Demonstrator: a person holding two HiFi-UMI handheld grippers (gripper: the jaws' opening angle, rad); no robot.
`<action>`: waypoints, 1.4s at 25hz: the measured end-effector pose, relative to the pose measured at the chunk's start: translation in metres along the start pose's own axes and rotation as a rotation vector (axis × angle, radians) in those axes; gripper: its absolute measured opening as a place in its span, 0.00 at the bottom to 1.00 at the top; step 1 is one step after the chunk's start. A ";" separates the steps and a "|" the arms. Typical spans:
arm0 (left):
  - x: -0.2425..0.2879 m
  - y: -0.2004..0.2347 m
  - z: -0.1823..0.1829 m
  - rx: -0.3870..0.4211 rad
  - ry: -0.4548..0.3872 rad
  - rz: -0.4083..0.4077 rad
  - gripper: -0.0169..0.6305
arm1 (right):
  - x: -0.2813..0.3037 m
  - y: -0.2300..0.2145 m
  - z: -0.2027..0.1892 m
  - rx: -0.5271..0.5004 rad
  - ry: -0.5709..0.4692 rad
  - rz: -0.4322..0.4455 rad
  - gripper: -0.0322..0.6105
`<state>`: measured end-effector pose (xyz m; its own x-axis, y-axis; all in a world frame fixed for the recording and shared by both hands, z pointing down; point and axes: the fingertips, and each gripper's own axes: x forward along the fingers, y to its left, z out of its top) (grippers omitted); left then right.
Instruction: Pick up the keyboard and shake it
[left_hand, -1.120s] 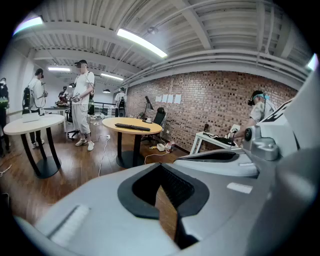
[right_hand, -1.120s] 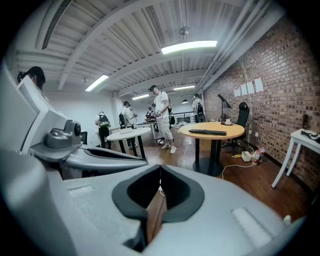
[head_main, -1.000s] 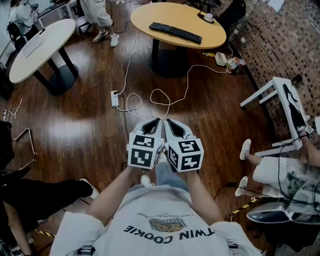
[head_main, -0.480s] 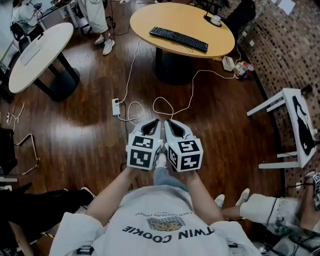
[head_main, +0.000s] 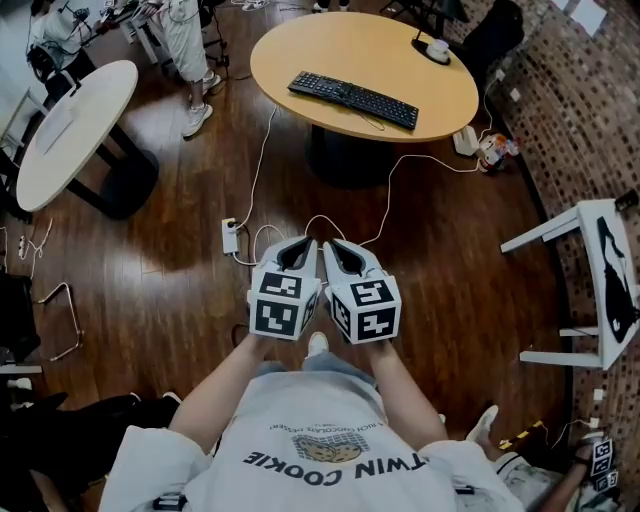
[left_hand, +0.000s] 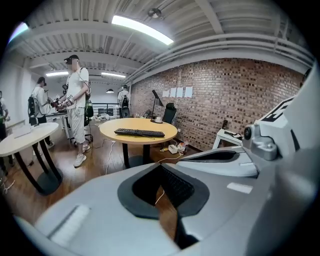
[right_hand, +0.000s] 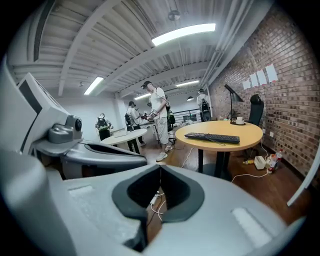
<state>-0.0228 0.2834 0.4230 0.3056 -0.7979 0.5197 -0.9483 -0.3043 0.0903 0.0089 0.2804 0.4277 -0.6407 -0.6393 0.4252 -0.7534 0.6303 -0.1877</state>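
A black keyboard (head_main: 352, 98) lies on a round yellow table (head_main: 300, 40) across the room, well ahead of both grippers. It also shows in the left gripper view as the keyboard (left_hand: 139, 132) on the table (left_hand: 145, 123), and in the right gripper view as the keyboard (right_hand: 212, 137). My left gripper (head_main: 304, 241) and right gripper (head_main: 333, 242) are held side by side over the wooden floor, pointing at the table. Both are shut with nothing in them, as the left gripper (left_hand: 159, 165) and the right gripper (right_hand: 160, 167) show in their own views.
A power strip (head_main: 230, 236) and white cables (head_main: 385, 215) lie on the floor between me and the table. A white oval table (head_main: 75, 105) stands at left, a white stand (head_main: 600, 270) at right. A person (head_main: 190, 40) stands at the back left. A small white object (head_main: 436, 48) sits on the table's far side.
The yellow table and keyboard have drawn nearer and lower in the head view. Both grippers stay shut side by side. The seated person at right has slid almost out of view.
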 end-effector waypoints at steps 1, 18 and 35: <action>0.008 0.001 0.006 0.009 -0.001 0.001 0.03 | 0.005 -0.006 0.004 -0.002 -0.001 0.001 0.05; 0.137 0.053 0.065 0.052 0.016 -0.094 0.03 | 0.106 -0.096 0.055 -0.028 -0.001 -0.080 0.05; 0.278 0.178 0.143 0.127 0.027 -0.249 0.04 | 0.256 -0.180 0.114 -0.124 0.106 -0.270 0.05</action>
<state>-0.0944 -0.0673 0.4624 0.5237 -0.6767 0.5175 -0.8253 -0.5535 0.1115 -0.0363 -0.0472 0.4695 -0.3963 -0.7456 0.5358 -0.8661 0.4973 0.0514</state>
